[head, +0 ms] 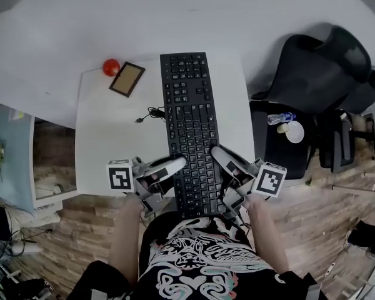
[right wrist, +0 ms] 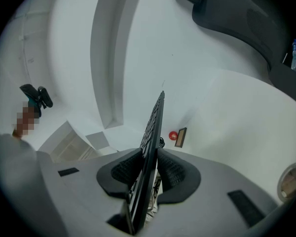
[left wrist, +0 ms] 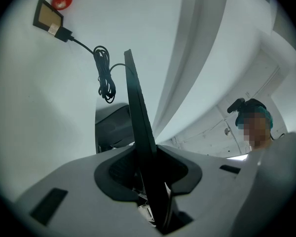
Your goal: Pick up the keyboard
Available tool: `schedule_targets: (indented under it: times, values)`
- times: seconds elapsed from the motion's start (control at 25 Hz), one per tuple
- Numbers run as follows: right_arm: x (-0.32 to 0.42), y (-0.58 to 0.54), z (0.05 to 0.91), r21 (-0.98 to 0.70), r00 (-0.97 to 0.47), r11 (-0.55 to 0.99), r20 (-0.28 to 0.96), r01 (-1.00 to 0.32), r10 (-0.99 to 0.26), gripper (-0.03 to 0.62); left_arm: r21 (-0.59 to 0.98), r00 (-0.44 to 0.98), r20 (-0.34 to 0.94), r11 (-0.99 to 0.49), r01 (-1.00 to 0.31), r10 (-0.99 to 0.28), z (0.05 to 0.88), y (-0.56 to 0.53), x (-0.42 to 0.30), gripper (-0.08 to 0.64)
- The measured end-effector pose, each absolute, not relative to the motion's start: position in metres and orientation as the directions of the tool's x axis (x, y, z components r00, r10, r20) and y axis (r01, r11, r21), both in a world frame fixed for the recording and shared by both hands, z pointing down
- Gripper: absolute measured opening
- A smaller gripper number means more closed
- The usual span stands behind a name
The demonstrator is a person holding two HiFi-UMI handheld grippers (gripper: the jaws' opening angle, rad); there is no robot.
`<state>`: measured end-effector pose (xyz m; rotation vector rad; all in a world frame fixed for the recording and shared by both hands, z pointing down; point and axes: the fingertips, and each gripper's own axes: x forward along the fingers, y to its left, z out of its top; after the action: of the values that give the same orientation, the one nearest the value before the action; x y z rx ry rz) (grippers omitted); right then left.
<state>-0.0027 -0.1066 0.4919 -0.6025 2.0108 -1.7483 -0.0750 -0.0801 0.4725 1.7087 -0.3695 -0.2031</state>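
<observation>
A long black keyboard stretches lengthwise over the small white table, and its near end hangs past the table's front edge. My left gripper clamps the keyboard's left edge near that end. My right gripper clamps the opposite edge. In the left gripper view the keyboard runs edge-on between the jaws of the left gripper. In the right gripper view the ribbed pads of the right gripper press both faces of the keyboard. The keyboard looks raised a little off the table.
A red ball and a small brown framed board sit at the table's far left corner. The keyboard's coiled cable lies left of it. A black office chair and a dark stand with a water bottle are at the right.
</observation>
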Motion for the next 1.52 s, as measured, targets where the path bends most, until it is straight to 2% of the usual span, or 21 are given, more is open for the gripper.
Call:
schedule_targets:
  times: [0.8, 1.52]
  values:
    - [0.001, -0.101, 0.472, -0.986, -0.782, 0.154, -0.049, -0.06, -0.621, 0.112, 0.974, 0.939, 0.025, -0.203, -0.1, -0.342, 0.455, -0.079, -0.072, 0.107]
    - [0.001, -0.101, 0.478, -0.989, -0.785, 0.132, -0.027, -0.07, -0.619, 0.107, 0.978, 0.935, 0.035, -0.18, -0.104, -0.352, 0.457, -0.081, -0.072, 0.109]
